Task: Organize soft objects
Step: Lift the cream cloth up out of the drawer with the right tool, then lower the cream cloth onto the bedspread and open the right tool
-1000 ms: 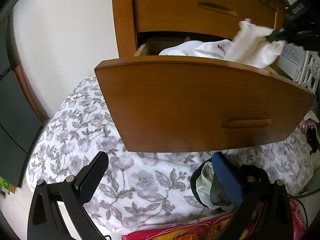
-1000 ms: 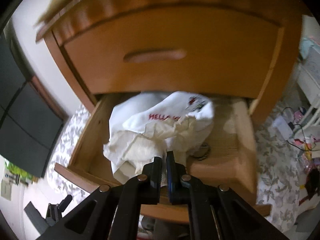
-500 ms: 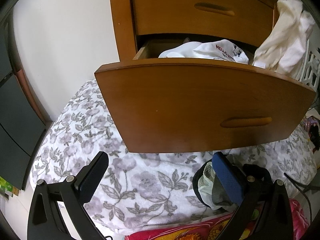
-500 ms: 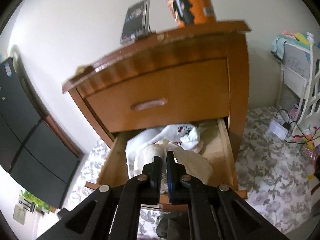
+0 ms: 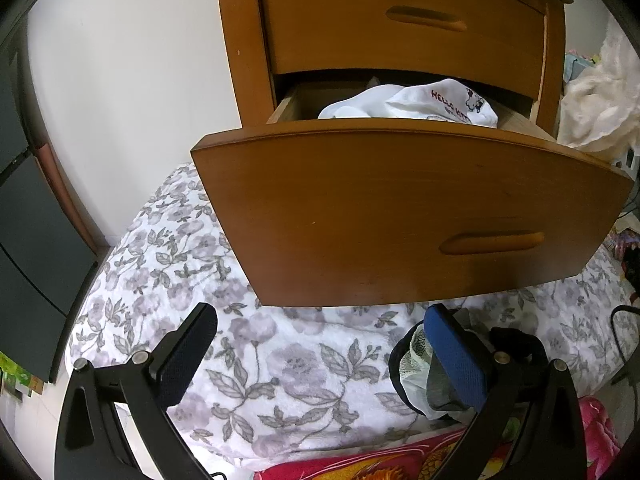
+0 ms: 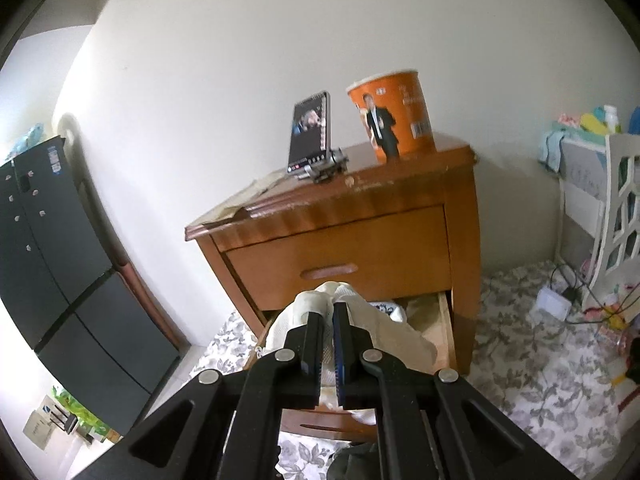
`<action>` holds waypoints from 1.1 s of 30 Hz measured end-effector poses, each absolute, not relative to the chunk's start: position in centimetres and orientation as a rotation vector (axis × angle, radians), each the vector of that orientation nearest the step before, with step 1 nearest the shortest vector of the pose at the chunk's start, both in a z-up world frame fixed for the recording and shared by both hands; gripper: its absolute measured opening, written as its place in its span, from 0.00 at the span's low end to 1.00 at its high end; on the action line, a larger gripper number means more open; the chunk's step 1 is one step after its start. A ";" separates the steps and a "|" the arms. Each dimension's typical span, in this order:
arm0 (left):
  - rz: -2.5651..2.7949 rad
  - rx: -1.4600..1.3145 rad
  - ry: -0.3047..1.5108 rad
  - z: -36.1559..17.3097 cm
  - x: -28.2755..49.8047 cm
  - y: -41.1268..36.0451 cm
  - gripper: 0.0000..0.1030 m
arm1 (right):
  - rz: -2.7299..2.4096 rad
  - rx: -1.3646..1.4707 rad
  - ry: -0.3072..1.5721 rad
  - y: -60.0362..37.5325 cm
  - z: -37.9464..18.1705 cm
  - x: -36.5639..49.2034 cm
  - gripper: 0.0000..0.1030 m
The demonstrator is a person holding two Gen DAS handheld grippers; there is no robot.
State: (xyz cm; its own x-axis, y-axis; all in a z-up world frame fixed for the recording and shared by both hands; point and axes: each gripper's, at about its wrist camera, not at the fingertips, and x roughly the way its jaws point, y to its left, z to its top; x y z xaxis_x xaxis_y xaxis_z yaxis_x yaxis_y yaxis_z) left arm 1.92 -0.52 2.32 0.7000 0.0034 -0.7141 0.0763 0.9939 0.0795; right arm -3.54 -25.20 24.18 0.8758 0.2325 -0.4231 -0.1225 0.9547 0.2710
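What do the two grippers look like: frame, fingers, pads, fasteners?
Both are matte black two-finger units with triangular cut-outs in the linkage arms and round silver pivot bolts. The left gripper has long flat fingers faced with blue textured pads. The right gripper shows the same black frame and a blue pad edge. No cables, sleeves or hands visible.

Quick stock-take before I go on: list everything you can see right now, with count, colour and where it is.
nightstand: one, brown wood, against the wall
lower drawer: one, brown, pulled open
white garment: one, red lettering, inside the lower drawer
cream cloth: one, lifted clear of the drawer, pinched in the right gripper
orange cup: one, on the nightstand top
phone: one, dark, propped upright beside the cup
floral cover: one, white and grey, below the drawer
dark bundle: one, with white mesh, on the cover
left gripper: open, nothing between the pads
right gripper: shut on the cream cloth
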 end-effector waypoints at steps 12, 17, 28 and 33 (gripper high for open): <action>-0.029 0.119 0.785 2.6 1.6 -0.6 1.00 | 0.202 0.241 0.384 -26.2 26.2 -8.6 0.05; -0.026 0.131 0.776 2.6 1.5 -0.8 1.00 | 0.195 0.232 0.337 -26.7 27.4 -10.7 0.05; -0.020 0.143 0.768 2.7 1.3 -0.9 1.00 | 0.189 0.204 0.300 -27.1 28.5 -13.5 0.05; -0.020 0.145 0.767 2.7 1.3 -0.9 1.00 | 0.197 0.202 0.356 -26.8 27.2 -12.9 0.05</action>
State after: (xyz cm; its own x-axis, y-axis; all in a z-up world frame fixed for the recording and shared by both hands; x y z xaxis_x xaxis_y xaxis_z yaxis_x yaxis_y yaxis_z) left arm 1.28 -0.91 2.74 0.7203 0.0346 -0.6928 0.0708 0.9899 0.1230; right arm -12.95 -26.81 27.23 0.9188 0.2252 -0.3242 -0.1546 0.9610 0.2294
